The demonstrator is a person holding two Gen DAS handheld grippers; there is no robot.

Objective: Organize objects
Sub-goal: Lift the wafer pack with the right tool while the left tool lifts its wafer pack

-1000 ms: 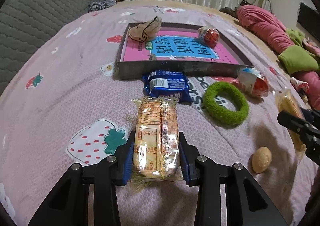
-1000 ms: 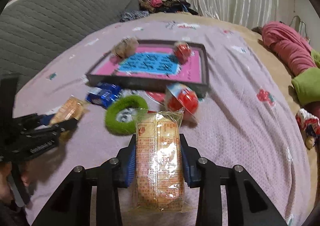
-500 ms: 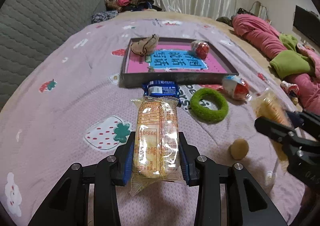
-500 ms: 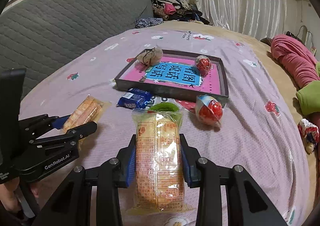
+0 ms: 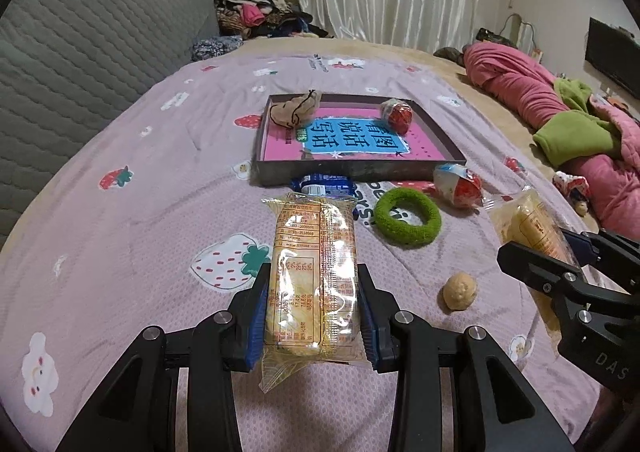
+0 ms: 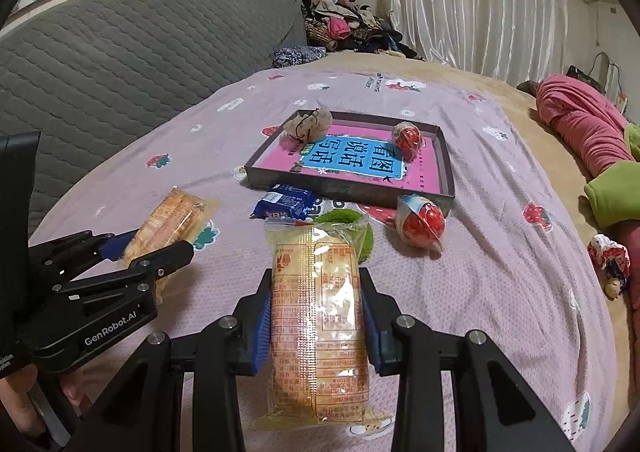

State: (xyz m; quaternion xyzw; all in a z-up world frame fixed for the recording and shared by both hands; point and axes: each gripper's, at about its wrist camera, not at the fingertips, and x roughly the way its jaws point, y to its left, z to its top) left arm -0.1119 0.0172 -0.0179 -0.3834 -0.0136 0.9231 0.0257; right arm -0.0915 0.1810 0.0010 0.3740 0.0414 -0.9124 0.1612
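My left hand-held gripper (image 5: 312, 312) grips a cracker pack (image 5: 314, 276). My right hand-held gripper (image 6: 316, 316) clamps another pack (image 6: 320, 316) above the bed (image 6: 500, 272).

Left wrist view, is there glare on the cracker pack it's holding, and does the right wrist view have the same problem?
Left wrist view: yes, white glare patches on the wrapper of the cracker pack wash out some print; fisheye bends the bed edges. Right wrist view: similar sheen on its own cracker pack, text mostly legible; both views sharp.
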